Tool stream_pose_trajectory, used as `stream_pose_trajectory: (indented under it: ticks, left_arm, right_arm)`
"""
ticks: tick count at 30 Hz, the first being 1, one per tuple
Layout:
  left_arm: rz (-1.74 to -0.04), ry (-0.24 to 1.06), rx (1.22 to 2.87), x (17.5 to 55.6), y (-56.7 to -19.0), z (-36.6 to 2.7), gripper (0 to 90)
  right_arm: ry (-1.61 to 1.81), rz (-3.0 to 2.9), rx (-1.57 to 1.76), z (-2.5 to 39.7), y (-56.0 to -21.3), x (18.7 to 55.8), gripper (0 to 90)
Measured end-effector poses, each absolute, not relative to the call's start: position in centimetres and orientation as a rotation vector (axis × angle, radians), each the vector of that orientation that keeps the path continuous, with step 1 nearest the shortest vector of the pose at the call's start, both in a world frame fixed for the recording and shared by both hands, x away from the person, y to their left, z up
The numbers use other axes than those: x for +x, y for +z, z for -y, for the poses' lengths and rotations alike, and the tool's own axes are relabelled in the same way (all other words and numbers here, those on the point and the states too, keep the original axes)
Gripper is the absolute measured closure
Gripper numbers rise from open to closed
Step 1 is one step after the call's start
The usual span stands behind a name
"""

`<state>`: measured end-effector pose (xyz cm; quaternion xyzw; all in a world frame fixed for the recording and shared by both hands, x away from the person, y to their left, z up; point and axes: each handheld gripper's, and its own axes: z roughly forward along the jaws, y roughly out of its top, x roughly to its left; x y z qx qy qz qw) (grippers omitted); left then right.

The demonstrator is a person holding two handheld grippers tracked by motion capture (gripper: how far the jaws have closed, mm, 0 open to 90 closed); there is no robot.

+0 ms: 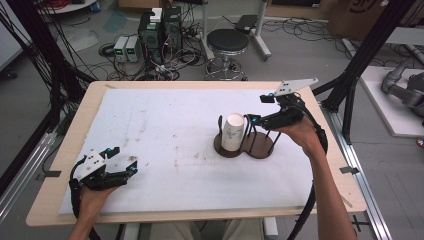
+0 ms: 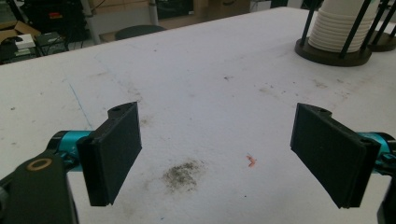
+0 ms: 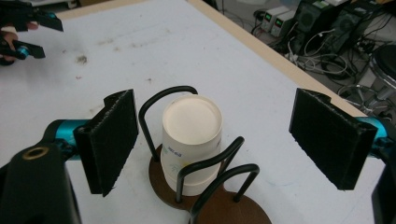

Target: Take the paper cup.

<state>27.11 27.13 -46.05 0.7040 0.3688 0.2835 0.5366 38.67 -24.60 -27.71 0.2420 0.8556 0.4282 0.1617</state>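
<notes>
A stack of white paper cups (image 1: 233,132) stands upside down in the left ring of a brown two-ring holder (image 1: 257,150) with black wire loops. My right gripper (image 1: 258,109) hovers just right of and above the stack, open. In the right gripper view the cups (image 3: 191,135) sit between and below my spread pads (image 3: 114,140), untouched. The holder's second ring (image 3: 233,210) holds nothing. My left gripper (image 1: 124,160) rests open near the front left corner of the mat, nothing between its pads (image 2: 116,149). The left gripper view shows the cup stack (image 2: 338,23) far off.
A white, stained mat (image 1: 165,130) covers the wooden table (image 1: 75,120). Beyond the far edge stand a black stool (image 1: 227,42) and computer boxes with cables (image 1: 160,30). Black frame posts (image 1: 360,65) rise at the right.
</notes>
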Motion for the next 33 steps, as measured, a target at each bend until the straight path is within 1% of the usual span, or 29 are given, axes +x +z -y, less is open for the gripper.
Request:
stream_pose_trajectory:
  ticks: [11,19,33]
  left_arm:
    - [-0.869,0.679,1.692,27.1,-46.0,-27.0,16.1]
    - [-0.875,0.675,1.701,27.2,-46.0,-27.0,16.2]
    - [-0.873,0.697,1.705,27.1,-46.0,-26.8,16.2]
  right_arm:
    - [1.062,-2.592,0.576,21.6,-27.3,40.5,16.7]
    - [0.883,-2.712,0.54,19.8,-28.1,42.0,16.7]
    - [0.779,-2.812,0.499,18.4,-29.9,43.4,16.7]
